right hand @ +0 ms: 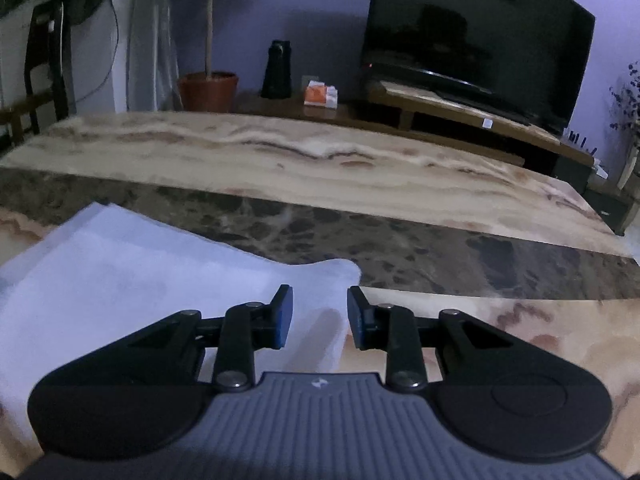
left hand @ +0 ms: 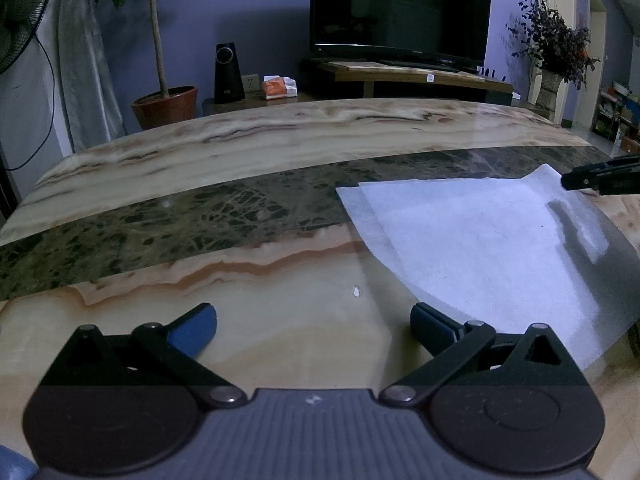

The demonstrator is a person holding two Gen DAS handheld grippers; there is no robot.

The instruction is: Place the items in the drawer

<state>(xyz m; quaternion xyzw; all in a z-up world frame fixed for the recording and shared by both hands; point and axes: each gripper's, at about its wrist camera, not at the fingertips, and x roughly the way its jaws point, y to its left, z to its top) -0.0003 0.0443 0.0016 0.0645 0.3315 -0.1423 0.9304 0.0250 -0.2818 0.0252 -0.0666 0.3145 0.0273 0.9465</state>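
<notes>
Left wrist view: the left claw (left hand: 314, 322) sits at the bottom centre of the frame, released, its blue-padded fingers (left hand: 192, 330) spread wide with nothing between them, low over the marble tabletop (left hand: 240, 152). Just past the finger on the right side of the frame lies a white sheet (left hand: 480, 240) (thin, perhaps two layers, since a second edge shows along its left side), spread flat across the right half of the frame. Its far corner is raised beside the dark tip of the right claw (left hand: 600, 178) at the right edge. A small white speck (left hand: 355, 291) lies on the tabletop near the sheet's left edge.

Right wrist view: the right claw (right hand: 319, 316) is at lower centre, released, its fingers (right hand: 282, 318) apart with a moderate gap and gripping nothing; the white sheet (right hand: 120, 280) fills the lower left and its corner reaches under the gap between the fingers. Beyond the tabletop (right hand: 360, 176), a dark band of stone (right hand: 440, 240) runs across it, and a television (right hand: 472, 40) stands at upper right, a potted plant (right hand: 208, 88) at upper left.
</notes>
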